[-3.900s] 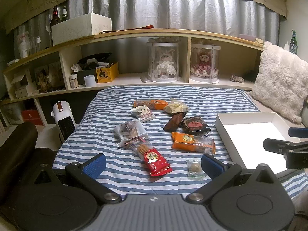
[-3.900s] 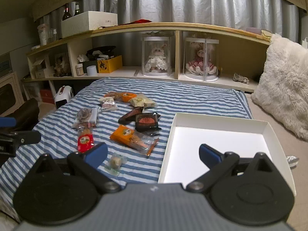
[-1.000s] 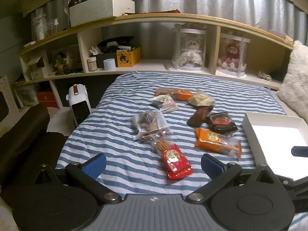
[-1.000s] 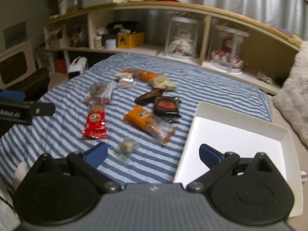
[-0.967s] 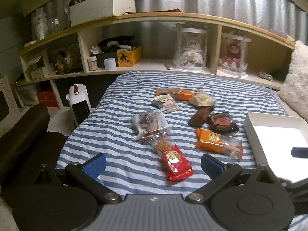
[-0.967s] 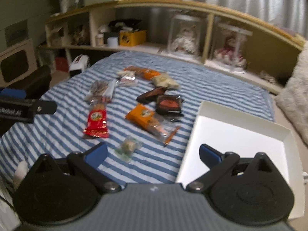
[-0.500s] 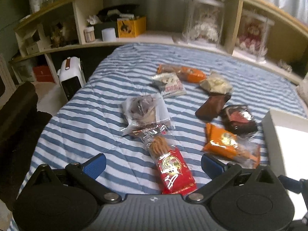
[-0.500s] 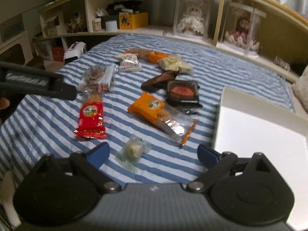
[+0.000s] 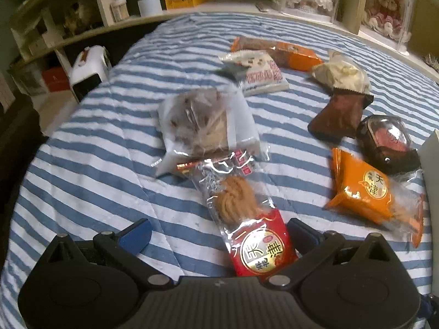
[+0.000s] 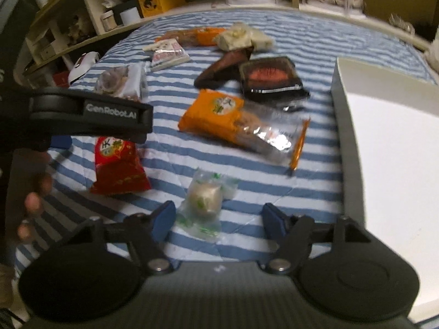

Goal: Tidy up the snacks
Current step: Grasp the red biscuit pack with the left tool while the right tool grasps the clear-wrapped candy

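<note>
- Since half a second earlier, both of your grippers had dropped much closer to the bed (image 9: 82, 170), so the snacks filled far more of each view.
- Your left gripper (image 9: 218, 235) had its jaws spread wide, holding nothing, with the red end of the red snack pack (image 9: 258, 246) lying between the blue fingertips (image 9: 137, 234).
- That pack's clear upper half showed a twisted pastry, and its top edge overlapped the clear bag (image 9: 203, 126) of brownish snacks.
- Your right gripper (image 10: 218, 219) also had its jaws wide apart and empty, set either side of the small round sweet (image 10: 205, 200) in its clear green-printed wrapper; whether the fingertips touched the wrapper could not be told.
- In the right view, your left gripper crossed the left side as a dark bar above the red snack pack (image 10: 118, 164), with your left hand (image 10: 30, 200) at the frame's edge.
- An orange pack (image 10: 219, 115) lay just beyond the sweet, with a black tray pack (image 10: 270, 78) and a brown pouch (image 10: 222, 68) further back.
- At the far end lay a white printed packet (image 10: 167, 53), a long orange packet (image 10: 197, 35) and a pale crinkled bag (image 10: 241, 38).
- On your right stood the white box (image 10: 338, 104), near the orange pack, with no snack visible in the part shown.
</note>
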Demonstrator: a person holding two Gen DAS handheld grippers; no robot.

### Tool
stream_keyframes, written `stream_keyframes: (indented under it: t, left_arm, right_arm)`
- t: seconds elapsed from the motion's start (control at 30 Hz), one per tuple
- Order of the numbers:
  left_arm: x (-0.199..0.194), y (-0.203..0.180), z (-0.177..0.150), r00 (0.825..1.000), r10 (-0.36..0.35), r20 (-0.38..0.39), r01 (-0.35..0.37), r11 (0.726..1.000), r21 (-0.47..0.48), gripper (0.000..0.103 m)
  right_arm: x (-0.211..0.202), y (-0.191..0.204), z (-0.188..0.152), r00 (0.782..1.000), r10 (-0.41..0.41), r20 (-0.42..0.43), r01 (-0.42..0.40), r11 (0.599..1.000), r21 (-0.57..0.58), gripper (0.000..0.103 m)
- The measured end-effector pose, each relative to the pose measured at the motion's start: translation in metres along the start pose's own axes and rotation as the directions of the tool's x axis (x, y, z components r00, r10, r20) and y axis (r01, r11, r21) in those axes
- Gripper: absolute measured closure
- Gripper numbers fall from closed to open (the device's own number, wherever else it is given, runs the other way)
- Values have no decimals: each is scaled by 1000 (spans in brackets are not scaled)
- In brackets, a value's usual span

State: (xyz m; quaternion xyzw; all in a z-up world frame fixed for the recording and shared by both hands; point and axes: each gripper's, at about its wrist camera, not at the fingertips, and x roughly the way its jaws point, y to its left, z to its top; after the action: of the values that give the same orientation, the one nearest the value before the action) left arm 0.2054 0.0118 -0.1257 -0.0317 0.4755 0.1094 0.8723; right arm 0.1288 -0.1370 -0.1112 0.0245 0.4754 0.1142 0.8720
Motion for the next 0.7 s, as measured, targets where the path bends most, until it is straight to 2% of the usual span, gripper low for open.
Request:
stream_keyframes:
  t: [0.13, 0.27, 0.47, 0.6, 0.7]
  left_arm:
    - [-2, 5, 1, 1000, 1, -19, -1, 1000, 13, 0]
    - [-5, 12, -3, 999, 16, -47, -13, 998, 67, 0]
    - [-3, 23, -11, 992, 76, -96, -59, 984, 168, 0]
    - [-3, 30, -15, 994, 51, -102, -32, 984, 175, 0]
    - [-6, 31, -16, 993, 34, -109, -12, 980, 198, 0]
  right_arm:
    - [7, -7, 3, 999, 27, 18, -29, 995, 99, 28]
    - [6, -8, 4, 1000, 26, 17, -28, 991, 128, 32]
    - [5, -10, 4, 1000, 2, 3, -2, 994, 106, 45]
    - [3, -10, 3, 1000, 3, -9, -2, 997, 82, 61]
    - [1, -9, 3, 1000, 19, -13, -19, 998, 65, 62]
